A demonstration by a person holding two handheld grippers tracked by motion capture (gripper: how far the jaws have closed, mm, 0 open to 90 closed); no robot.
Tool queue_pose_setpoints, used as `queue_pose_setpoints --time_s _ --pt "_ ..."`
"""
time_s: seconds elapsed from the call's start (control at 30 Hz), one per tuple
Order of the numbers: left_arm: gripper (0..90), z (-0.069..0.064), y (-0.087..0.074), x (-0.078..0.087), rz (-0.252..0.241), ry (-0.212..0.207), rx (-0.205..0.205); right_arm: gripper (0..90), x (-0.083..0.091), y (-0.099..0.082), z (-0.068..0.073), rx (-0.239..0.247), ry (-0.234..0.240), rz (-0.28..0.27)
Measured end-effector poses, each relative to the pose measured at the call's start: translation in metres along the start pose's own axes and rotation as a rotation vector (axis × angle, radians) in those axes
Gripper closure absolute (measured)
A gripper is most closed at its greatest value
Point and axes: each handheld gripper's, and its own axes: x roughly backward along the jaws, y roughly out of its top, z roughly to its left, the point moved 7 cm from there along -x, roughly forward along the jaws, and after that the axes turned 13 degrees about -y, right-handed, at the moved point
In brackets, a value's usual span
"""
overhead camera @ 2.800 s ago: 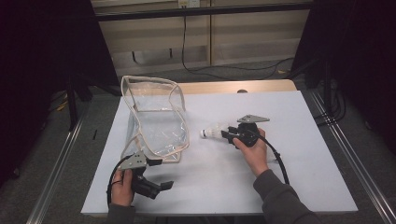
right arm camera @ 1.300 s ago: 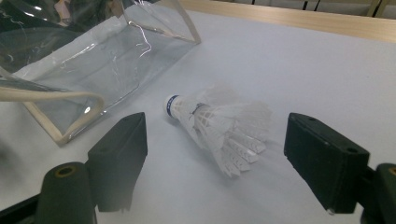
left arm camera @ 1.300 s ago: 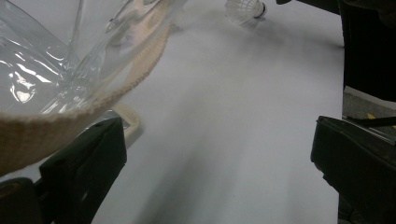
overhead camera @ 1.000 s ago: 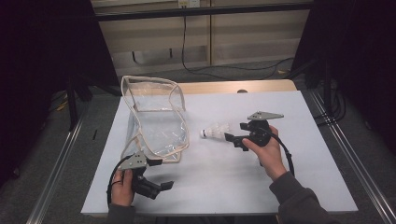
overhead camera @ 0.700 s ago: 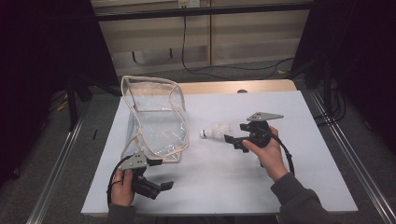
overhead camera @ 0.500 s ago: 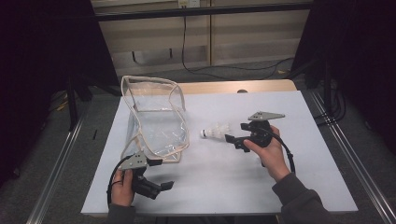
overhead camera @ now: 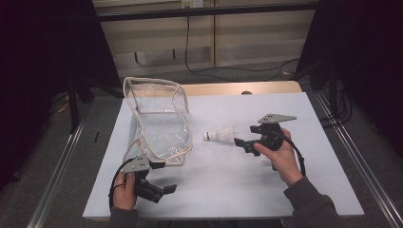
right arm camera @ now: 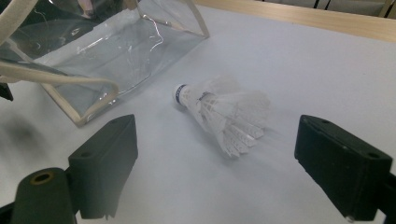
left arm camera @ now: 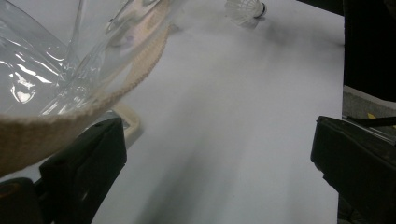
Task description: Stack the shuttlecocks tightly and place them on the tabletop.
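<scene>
Past our left gripper's (left arm camera: pixel 219 163) spread jaws, the shuttlecock (left arm camera: pixel 244 8) lies well beyond the clear bag (left arm camera: pixel 70 60).

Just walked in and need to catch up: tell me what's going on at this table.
A person works at a white table with a gripper in each hand. The right gripper has just been opening its jaws; they stand wide, with nothing between them, just behind a white shuttlecock lying on its side. The left gripper, open, sits at the near corner of a clear plastic bag with cream trim. The shuttlecock is outside the bag.
</scene>
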Motion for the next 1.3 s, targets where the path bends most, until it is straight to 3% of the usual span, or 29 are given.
queue_pose_setpoints --time_s 0.1,0.33,1.3 --pt "3.5 0.0 0.0 0.0 -0.001 0.0 0.0 11.1 0.002 -0.003 -0.002 0.02 -0.012 0.006" --pt "3.5 0.0 0.0 -0.001 -0.003 0.0 0.002 9.6 0.007 -0.008 -0.006 0.014 -0.003 0.01" --pt "3.5 0.0 0.001 0.0 -0.002 -0.001 -0.002 4.7 0.018 -0.021 -0.028 0.05 -0.073 0.022"
